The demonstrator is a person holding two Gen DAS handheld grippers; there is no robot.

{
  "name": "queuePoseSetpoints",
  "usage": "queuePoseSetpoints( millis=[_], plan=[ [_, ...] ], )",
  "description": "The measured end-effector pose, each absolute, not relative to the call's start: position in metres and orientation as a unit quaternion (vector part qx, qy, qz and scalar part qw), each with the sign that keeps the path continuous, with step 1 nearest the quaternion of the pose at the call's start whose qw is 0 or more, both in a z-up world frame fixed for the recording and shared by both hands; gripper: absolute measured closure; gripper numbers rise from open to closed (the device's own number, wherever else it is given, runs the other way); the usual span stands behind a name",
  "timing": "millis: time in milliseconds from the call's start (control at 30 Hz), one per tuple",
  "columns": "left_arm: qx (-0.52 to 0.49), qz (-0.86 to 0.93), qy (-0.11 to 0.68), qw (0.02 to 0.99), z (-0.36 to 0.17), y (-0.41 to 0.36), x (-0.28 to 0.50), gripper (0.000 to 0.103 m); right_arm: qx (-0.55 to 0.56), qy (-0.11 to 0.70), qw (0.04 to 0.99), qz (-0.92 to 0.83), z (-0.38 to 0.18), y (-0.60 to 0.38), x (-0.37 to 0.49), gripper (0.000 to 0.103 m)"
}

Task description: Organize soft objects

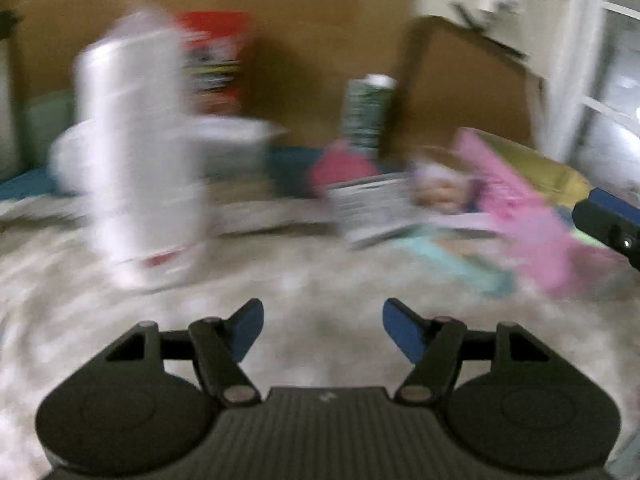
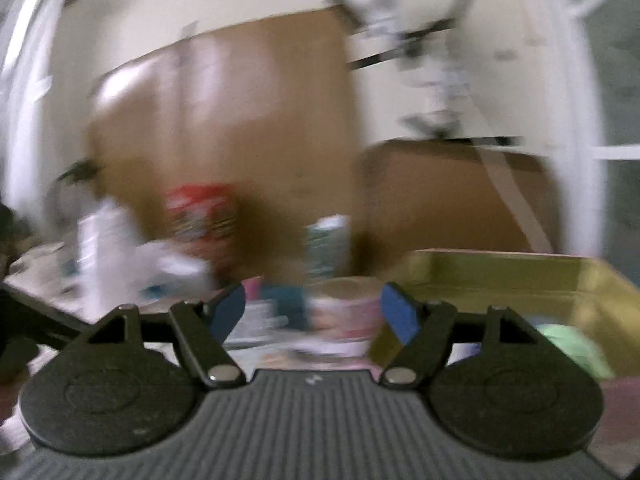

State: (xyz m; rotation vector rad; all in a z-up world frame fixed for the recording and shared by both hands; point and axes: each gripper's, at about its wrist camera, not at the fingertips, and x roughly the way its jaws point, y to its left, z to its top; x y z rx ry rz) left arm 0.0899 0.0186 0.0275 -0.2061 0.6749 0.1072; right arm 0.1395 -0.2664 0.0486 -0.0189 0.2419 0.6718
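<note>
Both views are badly smeared. The left claw (image 1: 323, 330) gapes over mottled bench cloth (image 1: 320, 280), holding nothing; the right claw (image 2: 313, 312) is likewise wide and empty. Pink soft things (image 1: 532, 216) lie heaped by the yellow box (image 2: 500, 276), probably their bin. Cardboard (image 1: 320, 40) lines the pale wall behind

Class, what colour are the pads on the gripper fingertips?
Blue, clearest in the left wrist view on the left gripper pads.

Left gripper (image 1: 323, 322), right gripper (image 2: 313, 312): black linkage arms, blue pads (image 1: 402, 334), silver pivot pins, ribbed grey body.
</note>
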Motion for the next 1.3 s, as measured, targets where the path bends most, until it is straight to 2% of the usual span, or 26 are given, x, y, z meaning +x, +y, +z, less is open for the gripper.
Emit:
queuePoseSetpoints(
  millis=[167,233,433,600,633,667,700,733,767,833,1033,1067,1100,1167,1233,1300],
  plan=[
    [-0.125,0.077,0.296,0.944,0.017,0.047,0.072,0.033,-0.044,0.175,0.905,0.385,0.038,-0.195,0.168,0.013],
    [-0.138,0.071,0.281,0.947,0.02,0.051,0.067,0.03,-0.044,0.205,0.9,0.382,0.034,-0.173,0.19,0.013],
    [-0.163,0.056,0.271,0.947,0.02,0.06,0.061,0.03,0.002,0.268,0.89,0.369,0.029,-0.14,0.252,0.012],
    [-0.192,0.048,0.261,0.945,0.015,0.067,0.059,0.029,0.051,0.354,0.85,0.387,0.007,-0.128,0.288,0.014],
    [-0.196,0.046,0.26,0.944,0.014,0.069,0.059,0.028,0.056,0.357,0.844,0.396,0.007,-0.13,0.285,0.026],
    [-0.2,0.045,0.259,0.944,0.014,0.07,0.059,0.028,0.05,0.358,0.84,0.404,0.007,-0.131,0.281,0.049],
    [-0.203,0.044,0.259,0.943,0.013,0.07,0.06,0.028,0.04,0.358,0.84,0.406,0.008,-0.132,0.276,0.061],
    [-0.205,0.044,0.259,0.943,0.013,0.071,0.06,0.028,0.028,0.354,0.842,0.406,0.01,-0.133,0.269,0.079],
    [-0.207,0.043,0.258,0.943,0.013,0.072,0.06,0.028,0.015,0.348,0.843,0.41,0.011,-0.133,0.26,0.087],
    [-0.21,0.043,0.254,0.943,0.012,0.073,0.059,0.026,-0.011,0.333,0.839,0.431,0.014,-0.136,0.238,0.091],
    [-0.227,0.049,0.238,0.943,0.013,0.079,0.054,0.022,-0.051,0.309,0.82,0.48,0.017,-0.143,0.185,0.089],
    [-0.23,0.05,0.237,0.943,0.013,0.081,0.054,0.022,-0.058,0.3,0.823,0.479,0.019,-0.143,0.18,0.086],
    [-0.232,0.053,0.236,0.942,0.013,0.081,0.053,0.022,-0.067,0.293,0.826,0.477,0.02,-0.142,0.179,0.082],
    [-0.233,0.055,0.234,0.942,0.014,0.082,0.053,0.022,-0.079,0.285,0.838,0.459,0.023,-0.138,0.184,0.045],
    [-0.231,0.056,0.231,0.943,0.014,0.081,0.052,0.022,-0.07,0.289,0.854,0.428,0.022,-0.132,0.202,0.033],
    [-0.23,0.056,0.228,0.944,0.014,0.082,0.051,0.021,-0.042,0.307,0.852,0.423,0.021,-0.127,0.219,0.029]
  ],
)
